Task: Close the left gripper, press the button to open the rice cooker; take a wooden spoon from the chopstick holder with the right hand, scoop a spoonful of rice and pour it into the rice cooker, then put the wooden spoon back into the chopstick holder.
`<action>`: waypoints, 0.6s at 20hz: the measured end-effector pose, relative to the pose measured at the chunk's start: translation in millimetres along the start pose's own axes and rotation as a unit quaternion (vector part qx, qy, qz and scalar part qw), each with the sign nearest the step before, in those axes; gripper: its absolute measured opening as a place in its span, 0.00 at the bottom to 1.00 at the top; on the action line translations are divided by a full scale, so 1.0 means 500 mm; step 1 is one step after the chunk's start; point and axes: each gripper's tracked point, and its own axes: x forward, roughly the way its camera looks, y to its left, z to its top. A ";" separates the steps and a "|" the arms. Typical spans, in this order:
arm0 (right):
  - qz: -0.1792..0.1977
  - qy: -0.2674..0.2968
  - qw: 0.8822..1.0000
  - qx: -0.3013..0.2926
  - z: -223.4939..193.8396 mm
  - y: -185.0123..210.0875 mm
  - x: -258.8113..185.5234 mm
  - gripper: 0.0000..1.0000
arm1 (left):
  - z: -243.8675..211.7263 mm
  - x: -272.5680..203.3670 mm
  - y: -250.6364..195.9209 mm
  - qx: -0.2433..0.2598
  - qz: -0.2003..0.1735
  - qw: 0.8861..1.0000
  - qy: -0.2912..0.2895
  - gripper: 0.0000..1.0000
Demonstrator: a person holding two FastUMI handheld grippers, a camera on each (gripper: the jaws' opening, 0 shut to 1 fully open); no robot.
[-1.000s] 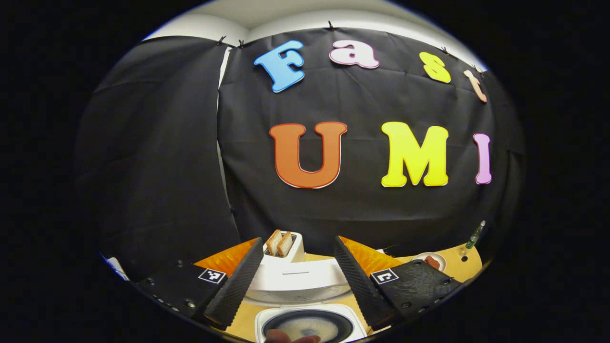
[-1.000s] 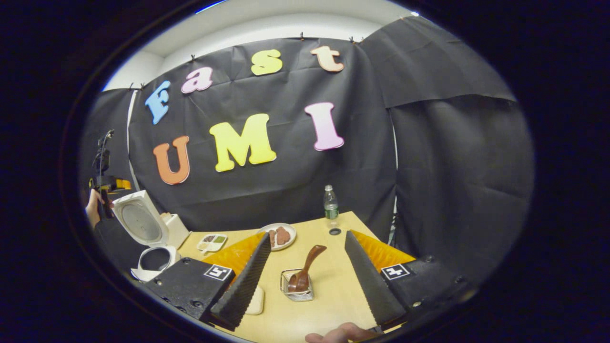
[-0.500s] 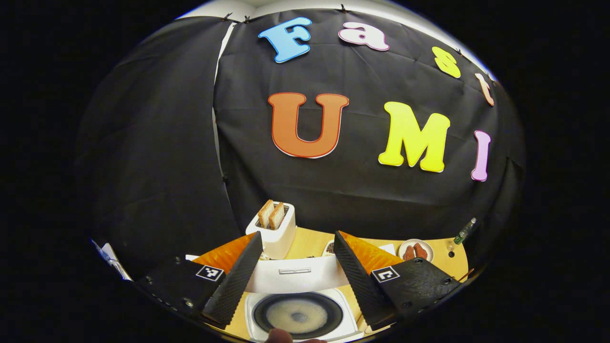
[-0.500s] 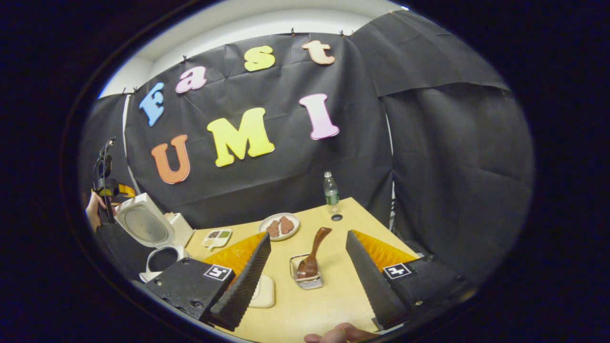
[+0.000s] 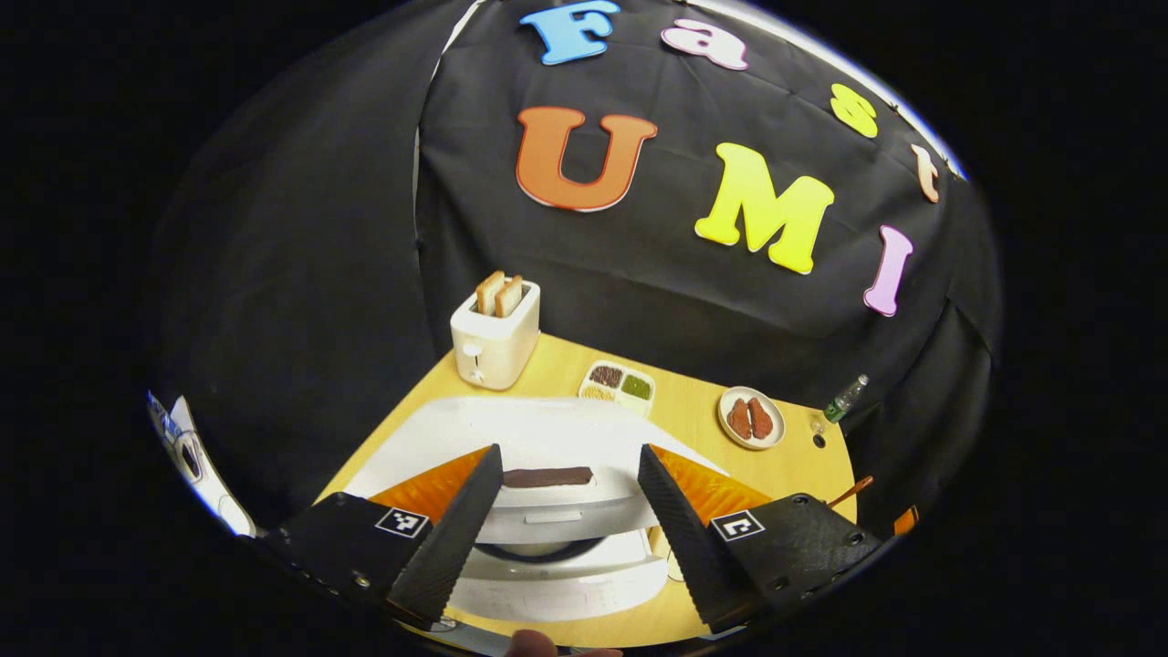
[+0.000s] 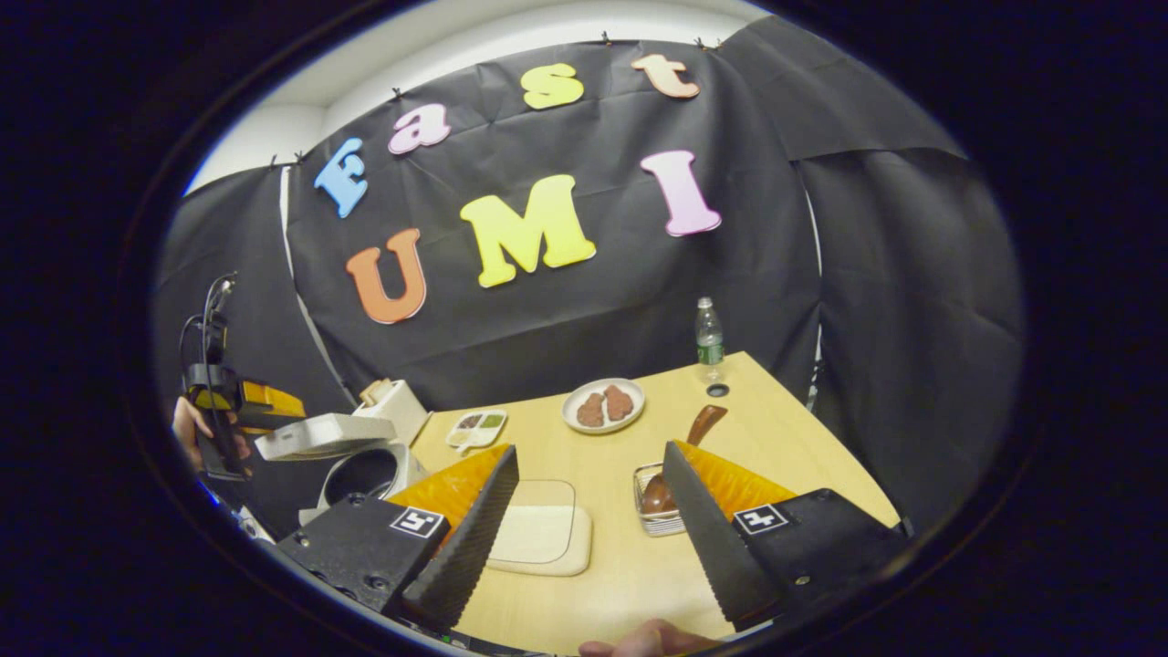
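On the wooden surface (image 6: 776,438), the rice cooker (image 5: 557,538) sits at the near left corner, close to the front edge, its lid (image 5: 538,438) lowered nearly flat over the pot. In the left gripper view, the left gripper (image 5: 566,529) hovers just above that lid, fingers spread wide and holding nothing. The right gripper (image 6: 589,538) hangs over the middle of the surface, fingers also wide and empty. Just past its right finger stands the chopstick holder (image 6: 652,511), with the wooden spoon (image 6: 684,452) leaning in it, handle tilted up and away. A pale flat board (image 6: 543,538) lies between the right gripper's fingers. Farther back sit a toaster (image 5: 495,342), a divided dish (image 5: 618,383), a plate (image 6: 602,406) and a bottle (image 6: 709,338) near the far edge. Bare surface lies open between plate and holder.
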 end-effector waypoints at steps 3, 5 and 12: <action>0.009 0.001 1.000 -0.004 0.006 0.008 0.006 1.00 | -0.069 0.002 0.014 -0.006 0.006 0.999 0.034 0.96; 0.020 0.007 1.000 -0.004 0.001 0.014 0.013 0.96 | -0.098 0.010 0.019 -0.016 0.010 0.998 0.053 0.97; 0.062 0.030 0.998 -0.009 -0.007 0.021 0.065 0.96 | -0.191 0.048 0.040 -0.025 0.047 0.991 0.120 0.95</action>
